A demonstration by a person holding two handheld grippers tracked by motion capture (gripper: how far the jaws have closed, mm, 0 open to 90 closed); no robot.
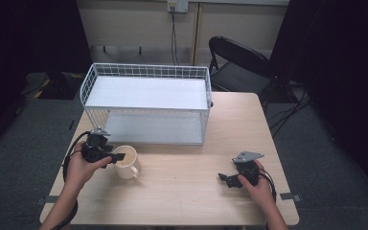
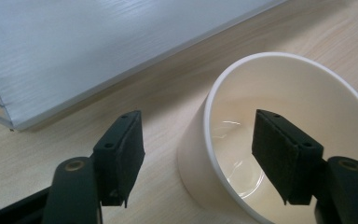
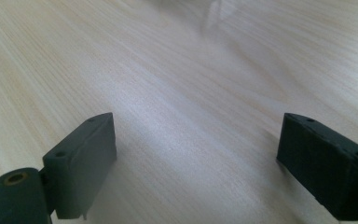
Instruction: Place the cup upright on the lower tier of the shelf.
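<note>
A cream mug (image 1: pixel 129 166) sits at the left gripper (image 1: pixel 117 158), a white wire rack (image 1: pixel 146 103) beyond, and a black folding chair (image 1: pixel 239 64) farther off.

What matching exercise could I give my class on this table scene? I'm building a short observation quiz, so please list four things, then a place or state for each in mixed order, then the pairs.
Things:
1. cup
2. wire rack
3. left tongs
4. right tongs

Places or states:
A. open over bare wood, nothing between the jaws
B. at the far side of the table, white shelves inside
C. open, one jaw inside the rim, one outside
D. cream, upright, empty, near the table's left edge

Pairs: 1-D, 2-B, 3-C, 4-A
</note>
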